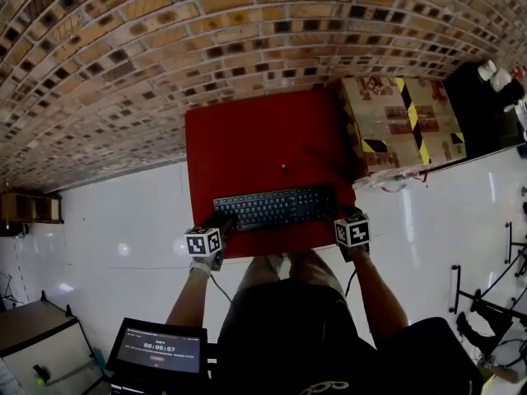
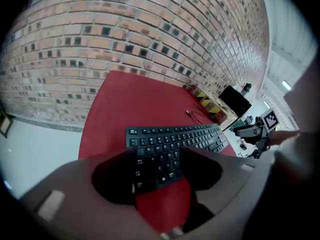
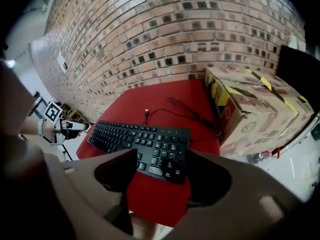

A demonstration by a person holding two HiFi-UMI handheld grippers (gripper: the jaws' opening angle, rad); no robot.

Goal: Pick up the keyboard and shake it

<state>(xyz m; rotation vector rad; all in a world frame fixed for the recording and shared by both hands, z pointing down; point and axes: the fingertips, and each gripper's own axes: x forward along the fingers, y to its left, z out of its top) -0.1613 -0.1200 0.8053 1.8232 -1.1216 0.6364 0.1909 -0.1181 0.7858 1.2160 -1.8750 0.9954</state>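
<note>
Red mat (image 1: 247,142) carries the black keyboard (image 1: 274,206) flat on its near half, left gripper (image 2: 157,170) over the keyboard's near-left corner, right gripper (image 3: 157,173) over its near-right end, both with jaws apart, clamping nothing.

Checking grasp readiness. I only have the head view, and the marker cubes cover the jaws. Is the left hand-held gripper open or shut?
Observer: Open. In its own view the left hand-held gripper has its jaws wide apart, framing the left end of the keyboard without clamping it.
Operator: And the right one?
Observer: Also open. The right hand-held gripper has its jaws apart with the keyboard's right end showing between them, and nothing is gripped.
</note>
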